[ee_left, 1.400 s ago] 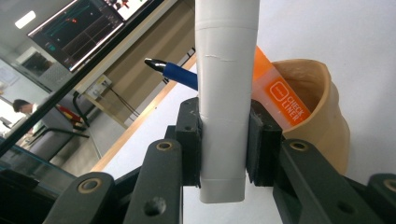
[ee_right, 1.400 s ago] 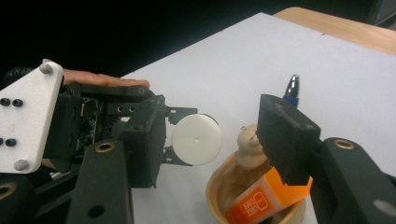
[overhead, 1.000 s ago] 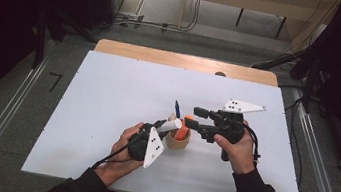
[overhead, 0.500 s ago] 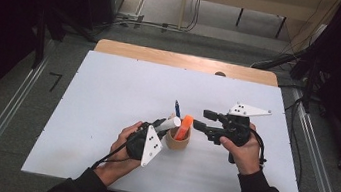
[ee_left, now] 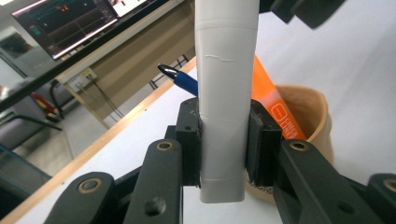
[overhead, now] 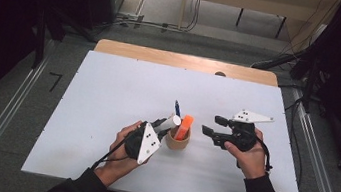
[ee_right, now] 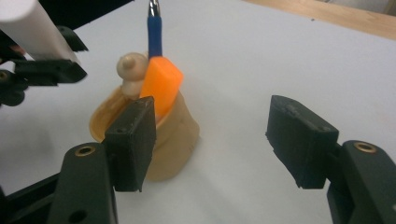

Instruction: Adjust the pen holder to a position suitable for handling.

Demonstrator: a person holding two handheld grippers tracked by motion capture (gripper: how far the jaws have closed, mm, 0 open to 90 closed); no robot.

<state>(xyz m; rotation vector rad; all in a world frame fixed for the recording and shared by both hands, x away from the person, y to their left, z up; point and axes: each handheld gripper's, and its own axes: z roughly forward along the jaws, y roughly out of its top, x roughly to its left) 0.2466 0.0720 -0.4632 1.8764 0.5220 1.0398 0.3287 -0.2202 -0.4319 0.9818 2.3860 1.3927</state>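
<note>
White table [overhead: 107, 97] carries the whole job near its front middle, within reach of both hands, so neither arm has to stretch.

Tan wooden cup [overhead: 177, 140] stands upright between the two grippers, open mouth up, as the collecting pot. It already holds an orange marker [overhead: 184, 128], a blue pen [overhead: 176, 109] and a small wooden knobbed piece [ee_right: 131, 69], all leaning on the rim. Mouth looks crowded, so the next item likely needs a steep entry.

Left gripper [overhead: 160, 123] sits just left of the cup, jaws clamped on a white cylinder [ee_left: 225, 93] — a tube or fat marker, can't tell which. Grip is low on the body, long end pointing up and toward the cup. My read: held at the tail so the free end can be tipped over the rim and dropped in. Cylinder is near the cup, not yet inside it.

Right gripper [overhead: 210, 126] hangs just right of the cup, apart from it, nothing between the jaws. They've just been opening and stand wide, one pad [ee_right: 135, 140] in line with the cup wall in its own view, no contact visible. Probably clearing off to give the left room, or ready to steady the cup if it tips.
</note>
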